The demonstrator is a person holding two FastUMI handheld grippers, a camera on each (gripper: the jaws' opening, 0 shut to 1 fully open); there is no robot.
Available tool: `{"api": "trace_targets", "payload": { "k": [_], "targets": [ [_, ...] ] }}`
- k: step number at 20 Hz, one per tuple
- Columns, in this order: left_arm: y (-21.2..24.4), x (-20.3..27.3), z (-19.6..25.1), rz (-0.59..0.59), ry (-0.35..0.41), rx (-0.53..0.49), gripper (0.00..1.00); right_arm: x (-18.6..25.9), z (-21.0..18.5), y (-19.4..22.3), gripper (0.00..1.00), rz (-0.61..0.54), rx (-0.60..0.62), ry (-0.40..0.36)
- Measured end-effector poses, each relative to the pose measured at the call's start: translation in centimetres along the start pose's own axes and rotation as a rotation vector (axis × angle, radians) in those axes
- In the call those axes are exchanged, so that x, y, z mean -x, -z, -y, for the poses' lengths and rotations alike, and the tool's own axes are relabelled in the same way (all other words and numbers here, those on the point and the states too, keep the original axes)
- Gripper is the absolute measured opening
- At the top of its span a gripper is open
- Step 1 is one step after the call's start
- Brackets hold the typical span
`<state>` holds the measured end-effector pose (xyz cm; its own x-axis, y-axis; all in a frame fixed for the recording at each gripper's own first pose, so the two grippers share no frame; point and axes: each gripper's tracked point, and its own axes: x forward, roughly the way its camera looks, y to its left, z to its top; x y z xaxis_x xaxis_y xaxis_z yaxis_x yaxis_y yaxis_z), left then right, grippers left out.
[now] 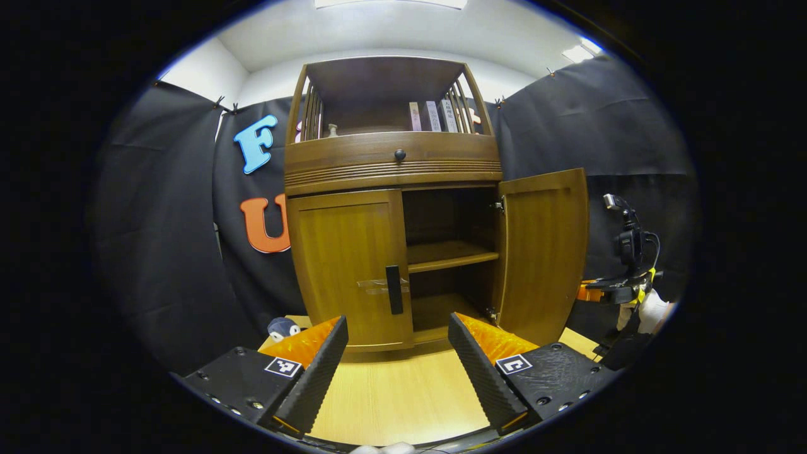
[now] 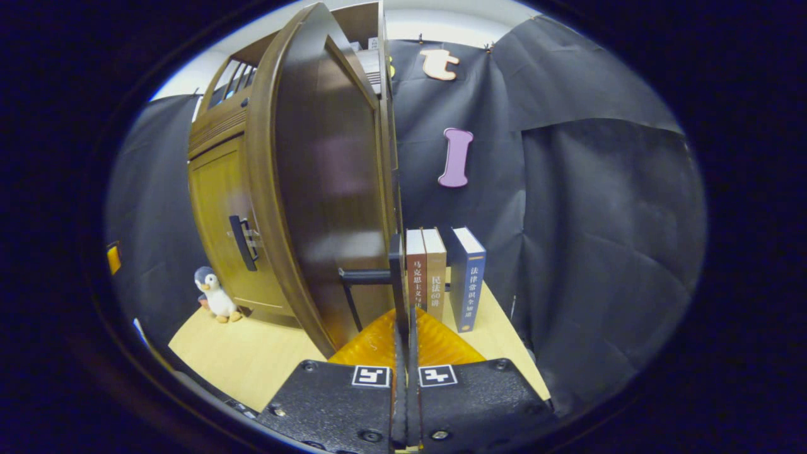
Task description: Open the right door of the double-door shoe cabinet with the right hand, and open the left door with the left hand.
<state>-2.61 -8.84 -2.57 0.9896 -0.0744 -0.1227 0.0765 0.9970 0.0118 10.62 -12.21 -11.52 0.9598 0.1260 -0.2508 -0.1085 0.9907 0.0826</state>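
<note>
The right door (image 1: 543,252) of the shoe cabinet (image 1: 391,164) is seen swung wide open, while the left door (image 1: 350,268) is shut, its handle (image 1: 394,289) untouched. In the right gripper view, the right gripper (image 2: 403,315) is seen with its fingers drawn together on the thin handle (image 2: 396,277) at the open door's free edge. The left gripper (image 1: 398,343) is held with its fingers spread wide, well short of the left door, above the wooden tabletop (image 1: 391,397).

Inside the opened half, a shelf (image 1: 449,255) is shown, and nothing can be made out on it or on the floor below. The top compartment is occupied by several books (image 1: 435,116) and a small pale object at its left end. More books (image 2: 441,277) are stood at the tabletop's far right edge, just behind the open door; a toy penguin (image 2: 215,295) is set by the cabinet's left corner.

Risk is judged twofold: the books could be struck if the right door were pulled further, and the slim left handle could be missed by a badly centred approach.
</note>
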Motion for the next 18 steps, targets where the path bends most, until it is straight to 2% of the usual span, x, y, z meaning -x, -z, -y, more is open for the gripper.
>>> {"api": "trace_targets", "payload": {
  "k": [3, 8, 14, 18],
  "targets": [
    [-0.3, -0.6, 2.6, -0.01, -0.015, 0.02, 0.96, -0.2, 1.5, -0.3, 0.04, -0.012, 0.016, -0.058],
    [-0.5, -0.2, 5.9, -0.022, -0.095, 0.034, 0.96, -0.8, 3.2, -0.6, 0.04, -0.034, 0.05, -0.156],
    [-0.3, 1.4, 7.9, -0.037, -0.212, 0.035, 0.96, -1.0, 3.3, -0.6, 0.04, -0.039, 0.101, -0.265],
    [0.3, 2.2, 8.4, -0.051, -0.25, 0.028, 0.96, -0.5, 3.1, -0.3, 0.06, -0.069, 0.087, -0.31]
  ]
}}
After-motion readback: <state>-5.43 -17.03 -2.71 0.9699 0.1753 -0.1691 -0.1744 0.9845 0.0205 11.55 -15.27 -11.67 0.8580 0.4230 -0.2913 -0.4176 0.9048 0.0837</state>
